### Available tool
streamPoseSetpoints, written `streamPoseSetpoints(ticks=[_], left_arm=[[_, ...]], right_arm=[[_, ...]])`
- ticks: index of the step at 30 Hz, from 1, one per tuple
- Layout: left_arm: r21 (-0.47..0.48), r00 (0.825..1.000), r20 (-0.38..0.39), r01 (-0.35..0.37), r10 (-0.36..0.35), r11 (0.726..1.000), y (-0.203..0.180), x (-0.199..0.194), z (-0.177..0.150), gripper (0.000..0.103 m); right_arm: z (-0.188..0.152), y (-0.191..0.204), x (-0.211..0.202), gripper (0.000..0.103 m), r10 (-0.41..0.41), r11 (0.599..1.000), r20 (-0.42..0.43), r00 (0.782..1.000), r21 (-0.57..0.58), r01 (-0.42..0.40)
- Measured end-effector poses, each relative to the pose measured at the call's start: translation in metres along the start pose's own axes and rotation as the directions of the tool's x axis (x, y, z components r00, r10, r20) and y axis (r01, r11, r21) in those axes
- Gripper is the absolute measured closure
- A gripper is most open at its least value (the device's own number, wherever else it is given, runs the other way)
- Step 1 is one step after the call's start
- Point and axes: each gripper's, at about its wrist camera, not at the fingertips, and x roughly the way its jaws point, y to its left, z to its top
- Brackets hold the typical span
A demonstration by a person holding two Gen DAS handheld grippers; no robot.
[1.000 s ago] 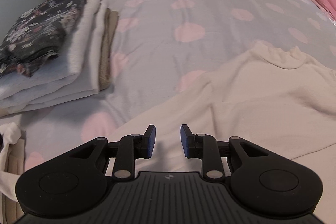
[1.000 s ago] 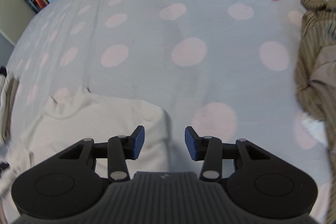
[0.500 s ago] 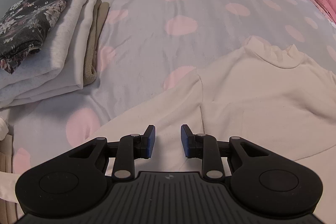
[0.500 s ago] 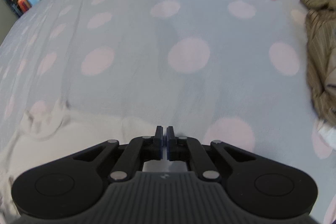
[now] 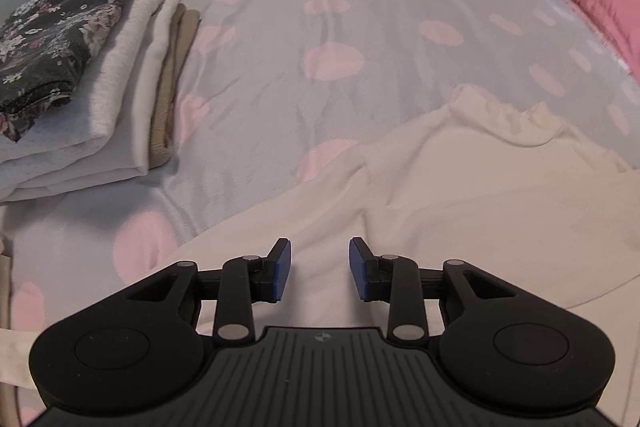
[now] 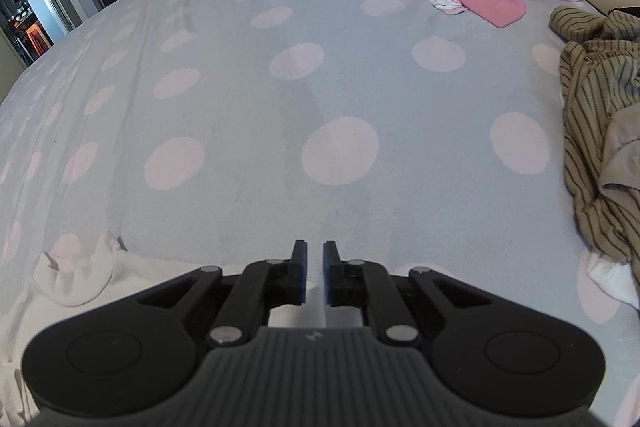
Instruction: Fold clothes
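Lying flat, cream top point(image 5: 472, 195), collar toward far pillow; L gripper point(image 5: 319, 267) fingers apart, R gripper point(image 6: 315, 273) fingers just reopened, slim gap.

Cream sweater point(image 5: 460, 195) spread flat on bed, neat folded stack point(image 5: 80, 75) beside

Cream top point(image 5: 460, 195), pink-dotted grey bedspread point(image 5: 320, 7)

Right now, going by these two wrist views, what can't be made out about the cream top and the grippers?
- Cream top: its hem and lower body are hidden by the left gripper body and the bottom edge of the left wrist view.
- Right gripper: jaws nearly closed; its body hides whether fabric is pinched.
- Striped garment: cut off by the right edge.
- Folded stack: lower layers and left end are cut off.
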Motion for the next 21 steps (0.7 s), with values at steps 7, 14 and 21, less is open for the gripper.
streamPoseSetpoints(ticks=[7, 14, 21], left_arm=[[0.080, 0.994, 0.019, 0.110, -0.112, 0.991, -0.031, 0.001, -0.006, 0.073], [0.194, 0.994, -0.039, 0.110, -0.105, 0.975, -0.065, 0.020, -0.024, 0.073], [0.246, 0.994, -0.028, 0.106, -0.103, 0.963, -0.065, 0.026, -0.034, 0.092]], right_arm=[[-0.006, 0.007, -0.019, 0.077, 0.005, 0.998, -0.033, 0.999, -0.058, -0.007], [-0.014, 0.007, -0.045, 0.069, 0.022, 0.989, -0.020, 1.000, -0.146, -0.024], [-0.022, 0.002, -0.059, 0.069, -0.009, 0.977, -0.011, 1.000, -0.215, 0.006]])
